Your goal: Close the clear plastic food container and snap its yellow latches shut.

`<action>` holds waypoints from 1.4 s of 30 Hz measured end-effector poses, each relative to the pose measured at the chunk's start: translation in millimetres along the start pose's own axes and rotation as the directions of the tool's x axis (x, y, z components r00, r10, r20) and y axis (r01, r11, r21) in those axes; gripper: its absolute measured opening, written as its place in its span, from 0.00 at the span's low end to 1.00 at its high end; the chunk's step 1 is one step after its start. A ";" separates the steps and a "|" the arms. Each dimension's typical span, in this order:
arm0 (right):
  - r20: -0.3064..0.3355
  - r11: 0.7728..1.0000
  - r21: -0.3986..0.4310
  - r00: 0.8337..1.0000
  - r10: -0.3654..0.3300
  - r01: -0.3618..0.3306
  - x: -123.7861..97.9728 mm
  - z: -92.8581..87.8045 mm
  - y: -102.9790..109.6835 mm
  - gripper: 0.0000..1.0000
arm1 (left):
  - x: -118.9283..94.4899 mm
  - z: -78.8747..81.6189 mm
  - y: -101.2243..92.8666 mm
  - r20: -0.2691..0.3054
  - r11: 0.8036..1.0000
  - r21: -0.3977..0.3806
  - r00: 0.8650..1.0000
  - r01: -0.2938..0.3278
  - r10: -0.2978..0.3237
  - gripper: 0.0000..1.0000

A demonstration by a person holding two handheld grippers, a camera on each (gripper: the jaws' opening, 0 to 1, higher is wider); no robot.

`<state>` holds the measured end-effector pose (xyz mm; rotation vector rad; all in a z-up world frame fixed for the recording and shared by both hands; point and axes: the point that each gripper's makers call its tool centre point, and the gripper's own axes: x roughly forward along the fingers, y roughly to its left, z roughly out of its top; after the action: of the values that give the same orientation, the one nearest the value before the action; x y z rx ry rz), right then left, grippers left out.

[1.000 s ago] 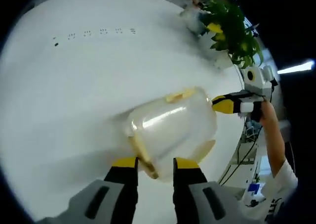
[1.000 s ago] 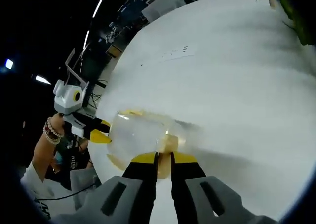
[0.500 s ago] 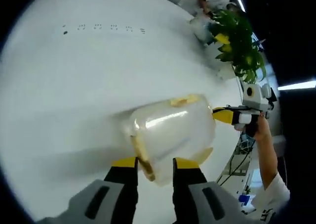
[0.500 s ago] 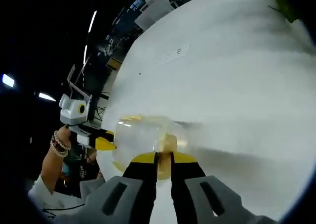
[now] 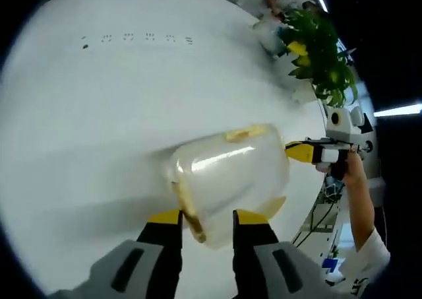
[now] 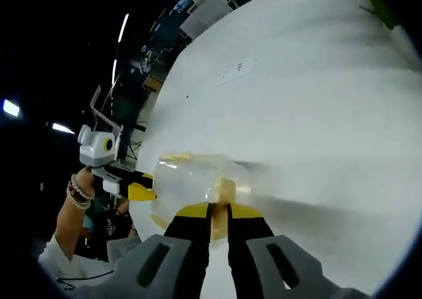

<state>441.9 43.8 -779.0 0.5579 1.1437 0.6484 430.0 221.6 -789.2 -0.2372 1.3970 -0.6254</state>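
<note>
Clear container lies on a white surface; left tongs spread around it, right tongs pinch its yellow latch.

My right gripper drew slightly back from the container wall over the last second; my left gripper edged nearer it.

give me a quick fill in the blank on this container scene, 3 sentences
The clear container rests on a ____ table.
In the right gripper view, the right gripper has its jaws nearly shut against a ____ latch.
In the left gripper view, a green ____ stands at the table's far edge.

Missing words: white; yellow; plant
</note>
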 end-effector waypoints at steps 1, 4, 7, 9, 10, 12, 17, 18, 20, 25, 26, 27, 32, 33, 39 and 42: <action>0.004 1.000 0.002 1.000 -0.006 0.006 -0.1 -0.2 -0.2 0.05 | -0.4 2.0 2.0 0.003 1.000 0.004 1.000 0.002 -0.002 0.22; 0.020 1.000 0.010 1.000 -0.017 0.017 0.7 -2.0 1.3 0.05 | 1.6 3.6 -0.1 0.008 1.000 0.008 1.000 0.002 -0.002 0.23; 0.034 0.999 0.030 0.999 -0.024 0.023 1.4 -1.7 1.8 0.05 | 2.7 1.9 -4.7 0.009 1.000 0.014 1.000 -0.002 0.002 0.24; 0.047 0.999 0.029 0.998 -0.032 0.031 1.3 -4.1 3.6 0.05 | 2.9 2.3 -5.4 0.011 1.000 0.012 1.000 -0.003 0.003 0.24; 0.048 0.999 0.032 0.998 -0.031 0.030 1.1 -9.2 5.7 0.05 | 2.4 3.5 -4.9 0.012 1.000 0.029 1.000 -0.006 0.006 0.24; 0.059 0.998 0.051 0.998 -0.024 0.021 0.6 -13.2 6.2 0.05 | 2.5 4.6 -5.5 0.017 0.999 0.034 1.000 -0.009 0.008 0.24; 0.065 0.999 0.050 0.998 -0.021 0.018 1.1 -11.1 4.8 0.06 | 4.1 6.7 -9.0 0.045 0.999 0.047 0.999 -0.019 0.017 0.25; 0.064 0.999 0.045 0.998 -0.021 0.018 1.3 -11.4 5.0 0.06 | 4.0 7.0 -9.0 0.046 0.999 0.049 0.999 -0.020 0.018 0.25; 0.062 0.999 0.032 0.998 -0.025 0.023 1.8 -11.1 5.9 0.06 | 4.0 7.1 -9.3 0.050 0.999 0.049 0.999 -0.020 0.018 0.25; 0.078 0.996 -0.067 0.996 -0.050 0.055 0.6 -15.5 10.3 0.06 | 4.4 4.3 -11.7 0.054 0.998 0.057 0.998 -0.018 0.015 0.26; 0.079 0.995 -0.077 0.995 -0.054 0.060 0.0 -18.0 12.1 0.06 | 4.3 4.3 -11.8 0.054 0.998 0.057 0.998 -0.017 0.014 0.26; 0.080 0.993 -0.093 0.995 -0.059 0.066 -0.2 -18.7 12.8 0.06 | 4.0 4.6 -12.8 0.068 0.997 0.072 0.998 -0.019 0.014 0.26; 0.069 0.982 -0.175 0.996 -0.061 0.072 -2.9 -25.0 11.8 0.09 | 2.2 0.3 -14.1 0.104 0.997 0.078 0.995 -0.016 0.008 0.25; 0.072 0.979 -0.183 0.995 -0.073 0.085 -4.1 -25.4 10.8 0.11 | -0.1 2.4 -13.7 0.122 0.993 0.112 0.992 -0.025 0.011 0.24; 0.104 0.972 -0.208 0.990 -0.092 0.112 -19.3 -16.9 10.0 0.00 | -23.2 24.1 -6.5 0.285 0.933 0.303 0.953 -0.192 0.103 0.20; 0.107 0.971 -0.199 0.988 -0.115 0.134 -24.8 -14.0 4.6 0.00 | -34.1 29.7 -7.4 0.358 0.883 0.382 0.925 -0.271 0.129 0.20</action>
<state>421.1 30.3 -764.3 0.3338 1.0004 0.6167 455.1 227.8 -751.3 0.1545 0.9227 -0.6664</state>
